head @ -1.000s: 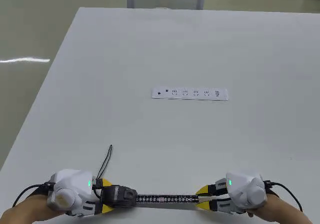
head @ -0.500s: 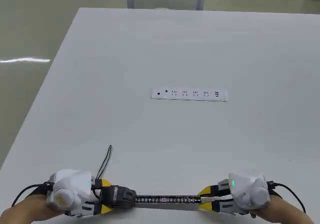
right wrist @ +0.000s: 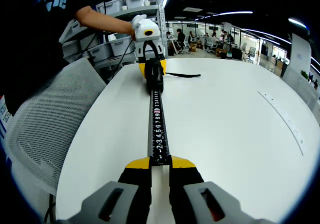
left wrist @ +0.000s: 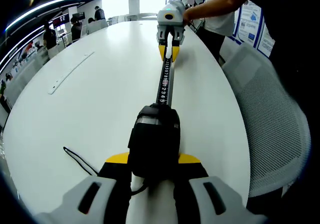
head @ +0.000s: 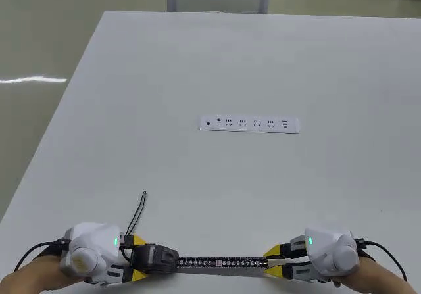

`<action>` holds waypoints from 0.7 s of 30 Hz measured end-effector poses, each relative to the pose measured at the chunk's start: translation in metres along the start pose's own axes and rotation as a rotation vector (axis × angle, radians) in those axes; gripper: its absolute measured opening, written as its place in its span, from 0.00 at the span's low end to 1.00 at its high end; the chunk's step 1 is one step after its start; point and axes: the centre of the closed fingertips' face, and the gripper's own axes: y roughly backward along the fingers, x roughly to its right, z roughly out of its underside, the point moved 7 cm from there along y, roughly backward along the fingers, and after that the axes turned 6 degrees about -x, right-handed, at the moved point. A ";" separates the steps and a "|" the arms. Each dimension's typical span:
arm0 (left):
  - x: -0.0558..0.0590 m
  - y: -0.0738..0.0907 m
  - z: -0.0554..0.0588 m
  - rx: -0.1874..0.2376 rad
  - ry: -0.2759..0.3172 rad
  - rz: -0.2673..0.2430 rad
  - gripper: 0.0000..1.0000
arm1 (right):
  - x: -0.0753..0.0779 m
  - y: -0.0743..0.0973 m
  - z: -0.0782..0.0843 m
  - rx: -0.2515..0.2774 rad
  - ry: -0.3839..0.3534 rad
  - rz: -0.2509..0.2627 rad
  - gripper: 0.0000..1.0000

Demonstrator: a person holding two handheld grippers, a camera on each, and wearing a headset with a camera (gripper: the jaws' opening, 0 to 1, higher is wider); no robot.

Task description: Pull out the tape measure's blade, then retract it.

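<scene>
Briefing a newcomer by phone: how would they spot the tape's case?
On the white table, look along the near edge. The black case sits in the left claw, thin cord beside it; unlike the numbered blade, it is chunky.

The case looks matt black plastic; the blade and table look smooth.

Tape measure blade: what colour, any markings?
The blade is black with white numerals; it shows best in the right gripper view.
</scene>
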 end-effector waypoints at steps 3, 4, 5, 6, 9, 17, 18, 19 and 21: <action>0.000 0.000 -0.001 -0.002 0.000 0.000 0.28 | 0.000 0.001 0.001 0.000 -0.002 0.001 0.10; 0.000 0.000 -0.001 -0.003 -0.001 0.000 0.28 | 0.000 0.001 0.001 0.002 -0.004 0.000 0.10; 0.000 0.000 -0.001 -0.003 -0.001 0.001 0.28 | 0.000 0.002 0.001 0.002 -0.004 0.000 0.10; 0.000 0.000 -0.001 -0.003 -0.001 0.001 0.28 | 0.000 0.003 0.002 0.002 -0.004 -0.001 0.10; 0.000 0.000 -0.001 -0.003 -0.001 0.001 0.28 | 0.001 0.004 0.004 0.000 -0.004 0.000 0.10; 0.000 0.000 0.000 -0.005 -0.001 0.000 0.28 | 0.001 0.008 0.007 -0.001 -0.010 -0.001 0.10; 0.000 0.000 0.000 -0.005 -0.001 0.000 0.28 | 0.002 0.008 0.009 -0.002 -0.010 -0.001 0.10; 0.000 0.000 -0.001 -0.005 -0.001 0.000 0.28 | 0.001 0.009 0.008 -0.003 -0.010 -0.002 0.10; 0.000 0.000 0.000 -0.006 -0.002 0.001 0.28 | 0.001 0.010 0.008 -0.003 -0.010 -0.002 0.10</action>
